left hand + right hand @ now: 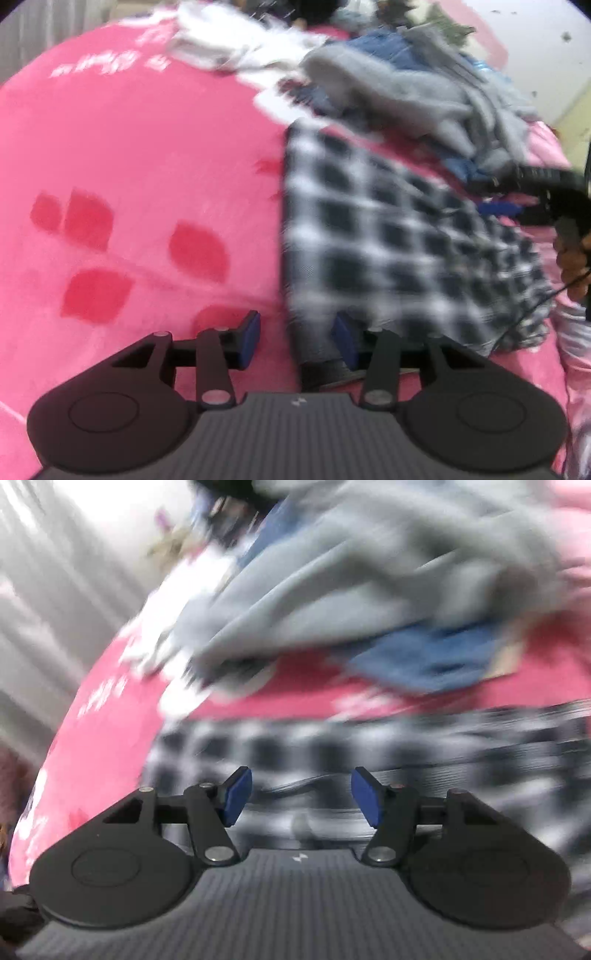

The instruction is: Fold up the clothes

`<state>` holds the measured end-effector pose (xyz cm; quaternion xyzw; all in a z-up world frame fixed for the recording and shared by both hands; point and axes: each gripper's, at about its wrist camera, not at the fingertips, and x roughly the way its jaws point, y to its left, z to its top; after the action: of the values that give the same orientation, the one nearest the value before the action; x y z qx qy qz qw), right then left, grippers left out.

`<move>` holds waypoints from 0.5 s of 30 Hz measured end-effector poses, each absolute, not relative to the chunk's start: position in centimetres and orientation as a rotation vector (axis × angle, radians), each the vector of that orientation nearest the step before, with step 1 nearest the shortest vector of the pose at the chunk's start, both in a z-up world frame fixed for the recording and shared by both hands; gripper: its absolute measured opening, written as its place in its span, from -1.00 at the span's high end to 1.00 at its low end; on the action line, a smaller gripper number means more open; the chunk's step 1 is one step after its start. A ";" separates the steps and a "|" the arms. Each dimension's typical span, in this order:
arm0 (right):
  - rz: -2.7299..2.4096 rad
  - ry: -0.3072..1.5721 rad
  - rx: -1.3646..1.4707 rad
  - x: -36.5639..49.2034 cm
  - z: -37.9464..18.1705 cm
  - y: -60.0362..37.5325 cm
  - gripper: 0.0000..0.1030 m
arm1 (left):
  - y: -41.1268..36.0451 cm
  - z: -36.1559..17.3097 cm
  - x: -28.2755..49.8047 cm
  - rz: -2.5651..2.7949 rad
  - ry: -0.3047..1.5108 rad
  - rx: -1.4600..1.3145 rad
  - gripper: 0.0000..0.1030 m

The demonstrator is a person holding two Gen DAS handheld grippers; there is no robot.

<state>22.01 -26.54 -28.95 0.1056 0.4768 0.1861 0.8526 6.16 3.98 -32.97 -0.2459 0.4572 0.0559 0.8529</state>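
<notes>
Left gripper [297, 341] sitting nearest the lens, jaws spread apart, nothing clamped; the near left edge of the checked shirt [399, 236] is lying in the gap, closer to the right pad. Shirt is lying flat on the pink blanket [140, 155], black-and-white check, straight left edge, blurred. Far right of it, a grey garment [417, 92] is heaped over blue denim [391, 51], white cloth [229, 44] further left. Right gripper [301, 797] is showing jaws wide apart, holding nothing, hovering over the checked shirt [332, 746]; grey garment [351, 576] and denim [439, 657] lying beyond, heavily motion-blurred.
</notes>
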 end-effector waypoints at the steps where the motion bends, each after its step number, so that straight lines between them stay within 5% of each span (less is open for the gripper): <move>1: 0.418 1.018 0.213 22.5 -29.2 -24.5 -0.16 | 4.2 -33.5 6.3 0.105 0.960 -0.543 0.15; 5: 0.507 1.063 0.163 24.2 -30.1 -16.6 -0.30 | 4.2 -34.7 6.8 0.075 0.953 -0.596 0.16; 7: 0.503 1.060 0.125 24.9 -30.3 -13.3 -0.36 | 4.1 -34.7 7.1 0.061 0.960 -0.620 0.48; 10: 0.505 1.078 0.048 25.6 -30.4 -8.4 -0.43 | 4.3 -34.7 7.2 0.045 0.965 -0.672 0.71; 15: 0.512 1.116 -0.186 25.7 -32.7 -1.9 -0.62 | 4.9 -33.9 6.9 -0.042 0.911 -0.748 0.80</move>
<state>25.66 -1.90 -32.70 -0.0874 0.5228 0.2397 0.8134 6.91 4.93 -33.88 -0.3527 0.4295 -0.0200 0.8311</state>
